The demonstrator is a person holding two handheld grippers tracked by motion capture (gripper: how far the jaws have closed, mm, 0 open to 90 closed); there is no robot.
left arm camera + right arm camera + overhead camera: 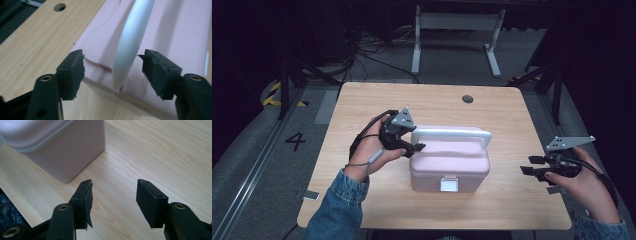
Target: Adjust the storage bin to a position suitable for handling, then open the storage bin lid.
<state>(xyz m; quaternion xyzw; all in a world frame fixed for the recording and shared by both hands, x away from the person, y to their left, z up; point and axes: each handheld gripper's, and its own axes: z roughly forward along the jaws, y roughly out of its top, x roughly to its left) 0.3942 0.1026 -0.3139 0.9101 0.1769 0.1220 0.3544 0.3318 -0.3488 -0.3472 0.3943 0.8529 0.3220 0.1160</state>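
Note:
A pink lidded box [449, 165] with a white carry handle [452, 133] and a white front latch [448, 184] stands in the middle of the wooden table [362, 105]. My left gripper [416, 148] is open at the box's left end, its jaws either side of the handle's left leg. In the left gripper view the white handle [131, 37] runs between the open gripper [113, 72] over the pink lid [175, 30]. My right gripper [531, 166] is open, to the right of the box and apart from it. The right gripper view shows the gripper [113, 198] over bare wood, the box's corner [67, 152] ahead.
A round cable hole [467, 99] sits in the table near its far edge. Beyond the table stands a white desk frame [457, 35] on a grey floor with cables. A floor mark "4" [295, 141] lies at the left.

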